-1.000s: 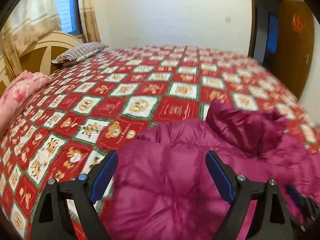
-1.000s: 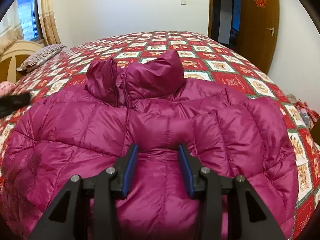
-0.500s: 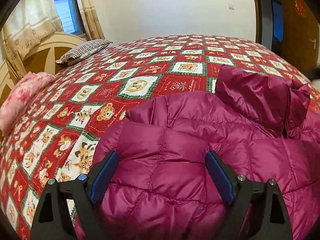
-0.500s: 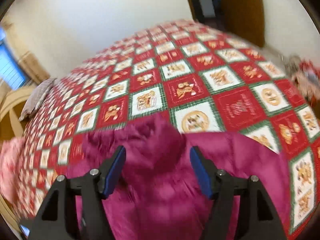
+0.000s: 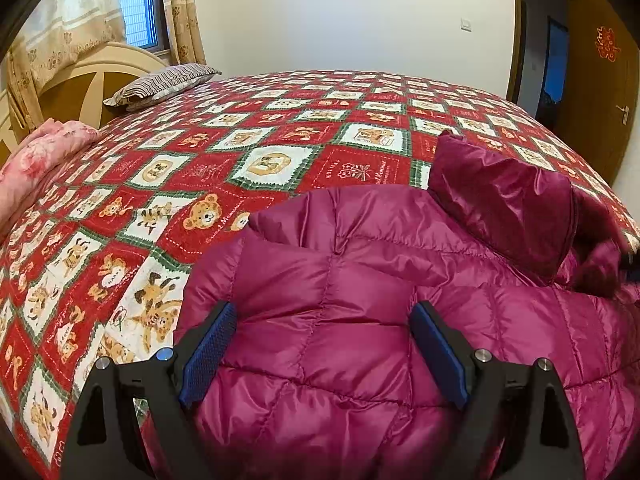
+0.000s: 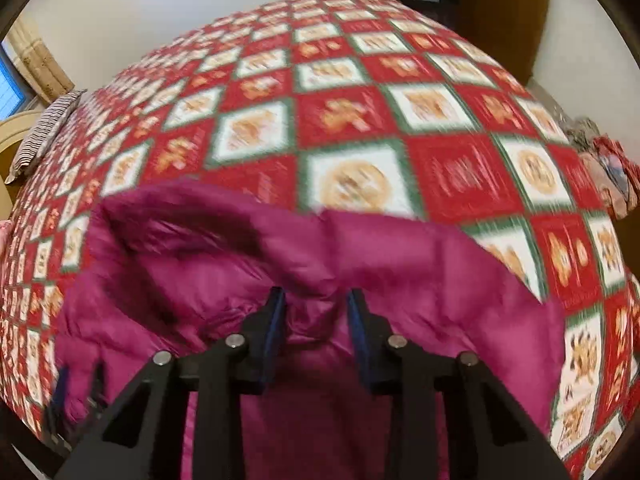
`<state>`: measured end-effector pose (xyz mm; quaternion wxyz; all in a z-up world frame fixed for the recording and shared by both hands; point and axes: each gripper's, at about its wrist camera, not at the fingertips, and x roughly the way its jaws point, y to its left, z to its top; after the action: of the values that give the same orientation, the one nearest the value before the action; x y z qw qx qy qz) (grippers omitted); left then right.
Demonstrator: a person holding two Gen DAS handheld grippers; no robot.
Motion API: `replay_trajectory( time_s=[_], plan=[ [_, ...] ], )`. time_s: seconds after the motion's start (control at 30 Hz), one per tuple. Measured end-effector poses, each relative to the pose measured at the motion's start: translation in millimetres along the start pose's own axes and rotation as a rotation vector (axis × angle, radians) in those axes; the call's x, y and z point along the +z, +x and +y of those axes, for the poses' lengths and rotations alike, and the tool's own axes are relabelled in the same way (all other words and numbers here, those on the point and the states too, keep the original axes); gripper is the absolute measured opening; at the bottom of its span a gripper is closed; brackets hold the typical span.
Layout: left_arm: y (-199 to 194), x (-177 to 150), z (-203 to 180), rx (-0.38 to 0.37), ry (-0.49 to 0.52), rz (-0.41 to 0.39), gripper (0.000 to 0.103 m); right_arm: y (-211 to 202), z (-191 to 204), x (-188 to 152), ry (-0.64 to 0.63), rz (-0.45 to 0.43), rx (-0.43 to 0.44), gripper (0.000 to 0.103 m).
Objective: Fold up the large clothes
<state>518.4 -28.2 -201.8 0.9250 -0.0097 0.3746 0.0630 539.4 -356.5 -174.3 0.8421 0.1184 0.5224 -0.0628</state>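
Note:
A magenta puffer jacket (image 5: 360,300) lies spread on the bed, its hood (image 5: 508,196) standing up at the right. My left gripper (image 5: 322,344) hangs open and wide just over the jacket's shoulder panel, with nothing pinched between its blue pads (image 5: 208,344). In the blurred right wrist view, the right gripper (image 6: 316,312) is at the jacket's (image 6: 400,280) hood edge. Its jaws are closing, with a bunch of magenta fabric puckered between them. Its dark tip (image 5: 630,268) shows at the hood in the left wrist view.
A red, white and green patchwork bedspread (image 5: 280,152) covers the bed. A striped pillow (image 5: 160,84) and a pink quilt (image 5: 40,152) lie by the headboard (image 5: 80,80). A wooden door (image 5: 600,92) stands at the right. Loose clothes (image 6: 608,168) lie off the bed's right side.
The right gripper left the jacket's body, went forward to the hood, spread wider on the way and now narrows on the fabric. The left gripper sank a little toward the shoulder, still wide.

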Motion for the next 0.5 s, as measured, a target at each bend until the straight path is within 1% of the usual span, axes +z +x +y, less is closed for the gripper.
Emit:
replay_trajectory(
  time_s=[0.07, 0.1, 0.13, 0.17, 0.23, 0.27, 0.3, 0.33, 0.4, 0.43, 0.47, 0.5],
  plan=[
    [-0.4, -0.1, 1.3, -0.008, -0.001, 0.000, 0.090, 10.5, -23.0, -9.9, 0.049, 0.012, 0.018, 0.028],
    [-1.4, 0.2, 3.0, -0.027, -0.007, 0.001, 0.090, 12.3, -31.6, -13.4, 0.065, -0.013, 0.052, 0.028],
    [-3.3, 0.8, 4.9, -0.046, -0.010, 0.001, 0.090, 10.7, -34.2, -16.7, 0.055, -0.055, 0.067, 0.027],
    [-6.8, 2.2, 7.8, -0.078, -0.017, -0.001, 0.090, 10.5, -30.9, -19.2, 0.028, -0.088, 0.062, 0.027],
    [-20.1, 8.4, 13.8, -0.149, -0.037, -0.012, 0.090, 10.6, -22.7, -32.1, -0.071, -0.190, 0.016, 0.028],
    [-28.0, 14.2, 15.3, -0.172, -0.047, -0.026, 0.090, 10.5, -16.8, -39.6, -0.115, -0.244, -0.013, 0.029],
    [-37.1, 22.2, 16.0, -0.191, -0.057, -0.049, 0.090, 9.5, -13.5, -42.4, -0.126, -0.267, -0.028, 0.029],
    [-45.6, 33.1, 14.7, -0.210, -0.065, -0.077, 0.090, 8.8, -12.3, -41.9, -0.128, -0.272, -0.036, 0.029],
    [-53.4, 60.6, 5.1, -0.244, -0.068, -0.103, 0.090, 8.1, -13.4, -41.1, -0.129, -0.280, -0.039, 0.030],
    [-51.2, 72.0, -1.6, -0.253, -0.066, -0.100, 0.090, 7.1, -14.1, -41.8, -0.128, -0.283, -0.037, 0.030],
    [-43.1, 85.9, -12.7, -0.260, -0.056, -0.073, 0.091, 6.9, -14.6, -42.0, -0.125, -0.287, -0.033, 0.030],
    [-29.7, 97.4, -25.4, -0.254, -0.045, -0.026, 0.091, 7.3, -14.6, -42.0, -0.122, -0.290, -0.029, 0.030]
  ],
)
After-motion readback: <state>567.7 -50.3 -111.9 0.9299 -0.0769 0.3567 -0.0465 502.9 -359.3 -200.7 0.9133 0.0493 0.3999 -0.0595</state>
